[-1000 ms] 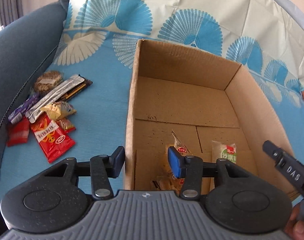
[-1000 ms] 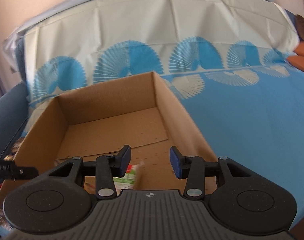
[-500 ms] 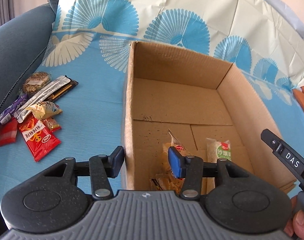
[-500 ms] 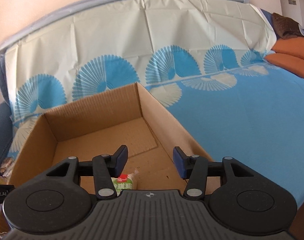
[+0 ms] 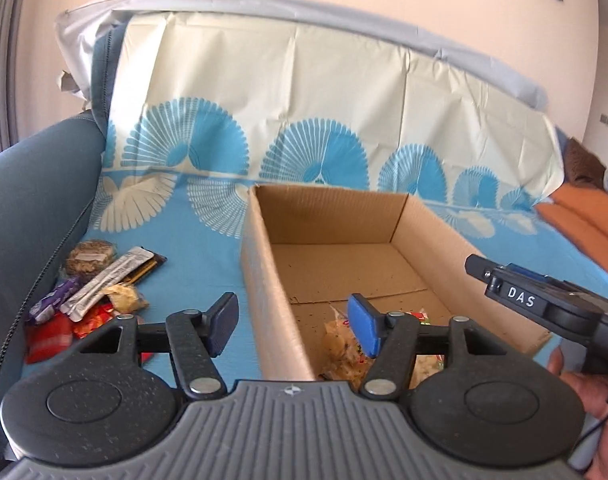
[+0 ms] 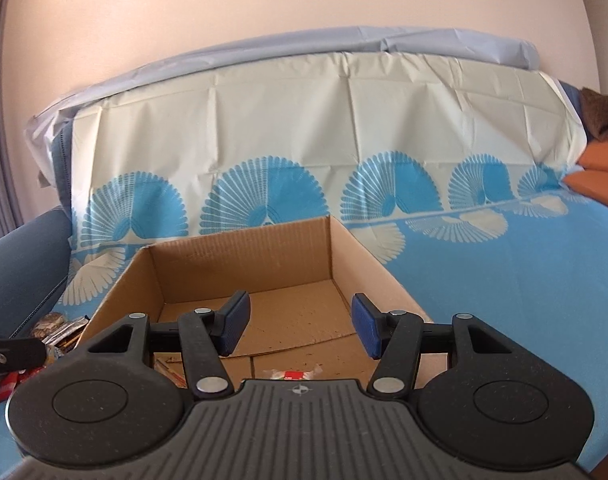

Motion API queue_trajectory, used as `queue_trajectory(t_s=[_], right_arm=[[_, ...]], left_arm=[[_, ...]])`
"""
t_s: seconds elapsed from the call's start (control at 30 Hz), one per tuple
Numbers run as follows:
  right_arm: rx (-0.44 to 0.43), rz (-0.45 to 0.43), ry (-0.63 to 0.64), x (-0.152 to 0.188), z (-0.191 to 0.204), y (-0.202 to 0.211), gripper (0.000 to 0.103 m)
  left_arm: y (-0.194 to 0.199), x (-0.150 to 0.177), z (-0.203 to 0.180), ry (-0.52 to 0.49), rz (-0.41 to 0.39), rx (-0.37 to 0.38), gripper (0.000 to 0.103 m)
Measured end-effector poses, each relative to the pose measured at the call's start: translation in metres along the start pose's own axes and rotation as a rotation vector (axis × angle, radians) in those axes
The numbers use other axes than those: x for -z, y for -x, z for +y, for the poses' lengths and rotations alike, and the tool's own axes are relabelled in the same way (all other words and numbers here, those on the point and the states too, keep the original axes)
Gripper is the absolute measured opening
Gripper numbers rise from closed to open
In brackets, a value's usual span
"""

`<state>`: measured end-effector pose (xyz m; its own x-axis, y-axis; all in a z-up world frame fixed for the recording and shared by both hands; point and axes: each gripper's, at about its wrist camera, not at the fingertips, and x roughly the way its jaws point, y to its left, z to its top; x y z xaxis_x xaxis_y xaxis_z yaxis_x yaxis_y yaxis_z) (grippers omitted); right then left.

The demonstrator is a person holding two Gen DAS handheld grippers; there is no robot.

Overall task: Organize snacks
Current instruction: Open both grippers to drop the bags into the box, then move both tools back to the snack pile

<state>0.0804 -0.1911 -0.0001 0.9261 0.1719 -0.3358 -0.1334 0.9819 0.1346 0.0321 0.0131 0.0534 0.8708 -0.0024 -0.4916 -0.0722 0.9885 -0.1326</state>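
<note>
An open cardboard box (image 5: 263, 280) sits on a blue patterned cloth; it also shows in the right wrist view (image 6: 239, 252). A few snack packets (image 5: 340, 344) lie at its near end, one with red print (image 6: 291, 374). A pile of snacks (image 5: 95, 284) lies left of the box, with a silver stick pack, a red packet and a round cookie. My left gripper (image 5: 293, 326) is open and empty, straddling the box's left wall. My right gripper (image 6: 297, 326) is open and empty over the box's near end; it also shows in the left wrist view (image 5: 544, 304).
A dark blue sofa arm (image 5: 27, 192) rises left of the snack pile. The cream and blue cloth (image 6: 304, 128) covers the backrest. Orange cushions (image 5: 584, 220) lie at far right. A wall stands behind.
Both grippers have pulled back and tilted up, so the box looks lower and farther and the wall has come into view. Both stay open and empty.
</note>
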Motion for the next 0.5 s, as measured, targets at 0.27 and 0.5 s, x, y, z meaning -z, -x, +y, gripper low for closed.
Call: queue_trajectory(t_s=[0.27, 0.5], right_arm=[[-0.001, 0.015, 0.035, 0.005, 0.024, 0.014, 0.058], [-0.074, 0.026, 0.089, 0.006, 0.064, 0.022, 0.052]], left_arm=[[0.03, 0.019, 0.076, 0.084, 0.032, 0.07, 0.028], [0.033, 0.022, 0.136, -0.046, 0.003, 0.007, 0.007]])
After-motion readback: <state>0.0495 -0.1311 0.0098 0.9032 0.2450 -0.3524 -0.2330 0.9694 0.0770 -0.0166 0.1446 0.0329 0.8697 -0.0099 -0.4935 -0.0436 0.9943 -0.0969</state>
